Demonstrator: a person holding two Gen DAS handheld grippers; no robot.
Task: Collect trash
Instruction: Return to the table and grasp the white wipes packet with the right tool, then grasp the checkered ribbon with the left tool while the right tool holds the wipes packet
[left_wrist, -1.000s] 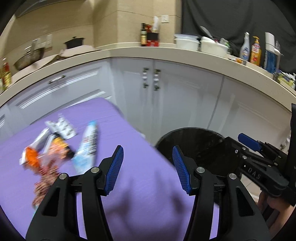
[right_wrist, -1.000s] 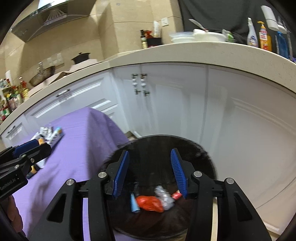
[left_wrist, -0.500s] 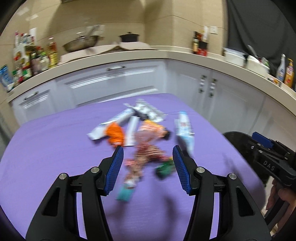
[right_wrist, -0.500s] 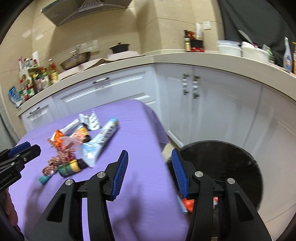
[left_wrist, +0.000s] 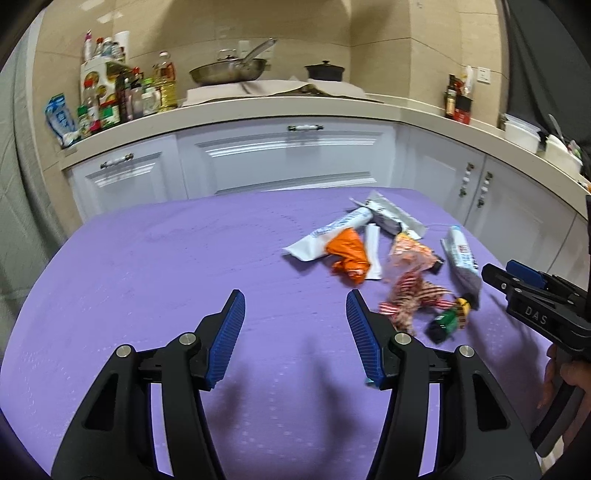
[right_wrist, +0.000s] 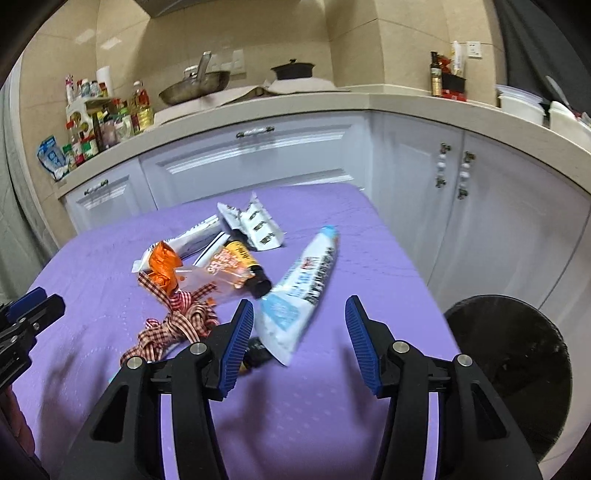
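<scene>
Where a purple dimpled cloth covers the worktop, a loose heap of trash lies: a crumpled orange wrapper, a flattened white-and-blue tube, a red-and-white checked ribbon and a torn foil packet. The left hand-held gripper hovers with ribbed blue pads parting over bare cloth, grasping nothing. The right hand-held gripper, also widening and empty, frames the tube's end, beside a round black bin.

White letters "DAS" stand on the black body of the right gripper; print on the wrappers is too blurred to read.
</scene>
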